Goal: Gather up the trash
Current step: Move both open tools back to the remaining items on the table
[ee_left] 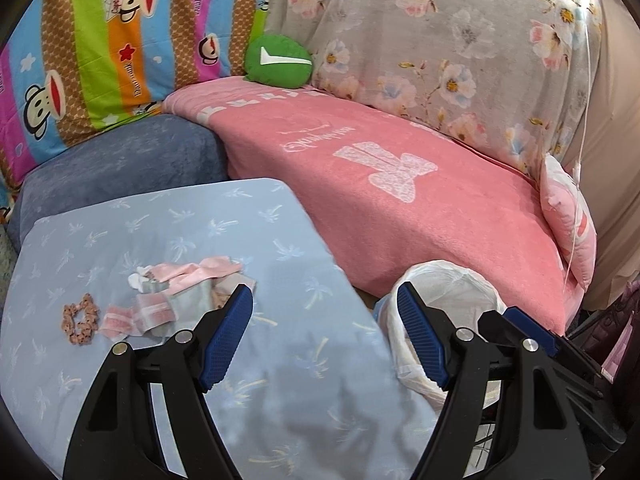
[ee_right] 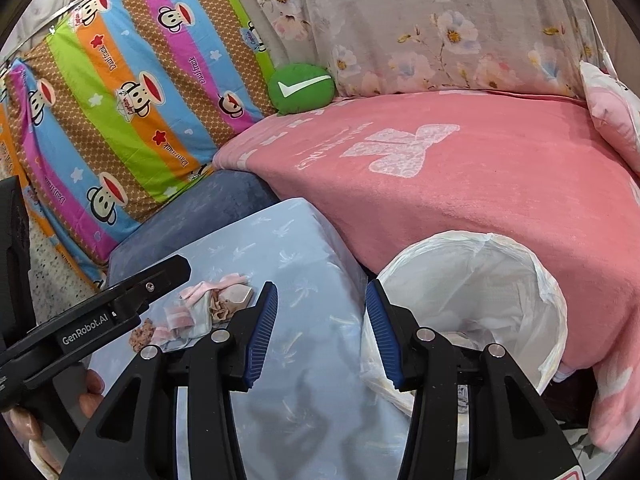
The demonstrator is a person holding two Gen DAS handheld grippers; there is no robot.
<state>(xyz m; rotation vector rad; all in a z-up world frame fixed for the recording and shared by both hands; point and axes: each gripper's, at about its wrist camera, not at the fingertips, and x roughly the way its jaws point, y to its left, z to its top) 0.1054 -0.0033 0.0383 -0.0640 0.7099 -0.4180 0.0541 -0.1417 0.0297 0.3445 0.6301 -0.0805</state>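
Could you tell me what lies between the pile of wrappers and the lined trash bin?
Only bare blue cloth separates the wrappers from the bin, clearest in the left wrist view.

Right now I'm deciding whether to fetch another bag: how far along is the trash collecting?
Done: the lined bin stands ready, contents hard to see. In hand: nothing; left gripper and right gripper are open and empty. Left: the wrapper pile on the blue cushion.

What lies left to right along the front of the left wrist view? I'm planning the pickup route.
Brown patterned fabric scrunchie → heap of pink and grey wrappers → bare stretch of pale blue palm-print table cover → white plastic-lined trash bin.
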